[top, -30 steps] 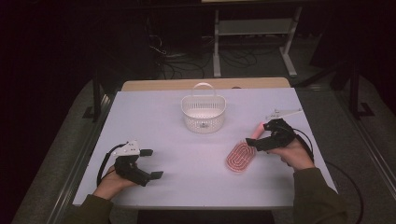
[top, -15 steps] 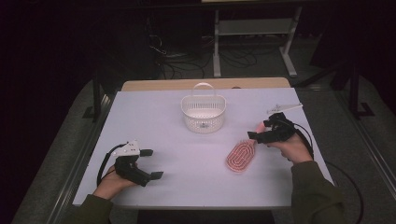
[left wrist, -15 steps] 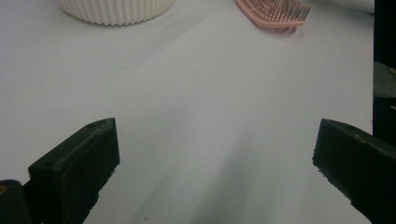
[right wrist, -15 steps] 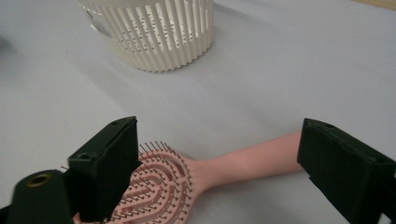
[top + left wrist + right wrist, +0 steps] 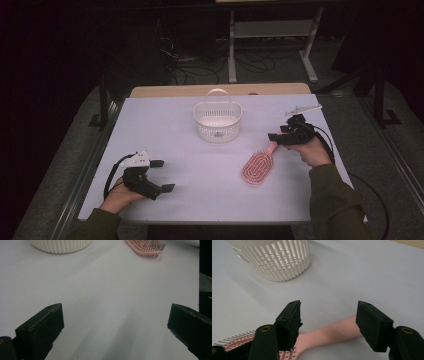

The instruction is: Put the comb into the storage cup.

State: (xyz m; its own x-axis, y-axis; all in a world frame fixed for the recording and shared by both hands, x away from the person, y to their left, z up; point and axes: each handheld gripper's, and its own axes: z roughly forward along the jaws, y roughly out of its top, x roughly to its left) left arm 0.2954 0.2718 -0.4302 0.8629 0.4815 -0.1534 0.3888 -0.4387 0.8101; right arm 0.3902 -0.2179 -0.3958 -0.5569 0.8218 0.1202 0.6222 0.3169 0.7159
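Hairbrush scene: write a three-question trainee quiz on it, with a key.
1. True or false: the pink hairbrush lies inside the white basket.
2. Which gripper has the brush handle between its jaws: A left gripper, B right gripper?
3. Fill in: in the left gripper view, the left gripper's jaws stand wide ____ over bare table.

Key: 1 false, it lies on the table beside the basket. 2 B; its jaws have just been closing, pads not yet pressing. 3 open.

A pale lilac-white table top (image 5: 200, 165) is recorded. The basket (image 5: 218, 121) is cream-white, patterned with vertical slats and rows of small perforations. The hairbrush (image 5: 260, 165) is pink with rows of darker bristles. Both grippers are black; olive-green sleeves (image 5: 332, 200) are noted.
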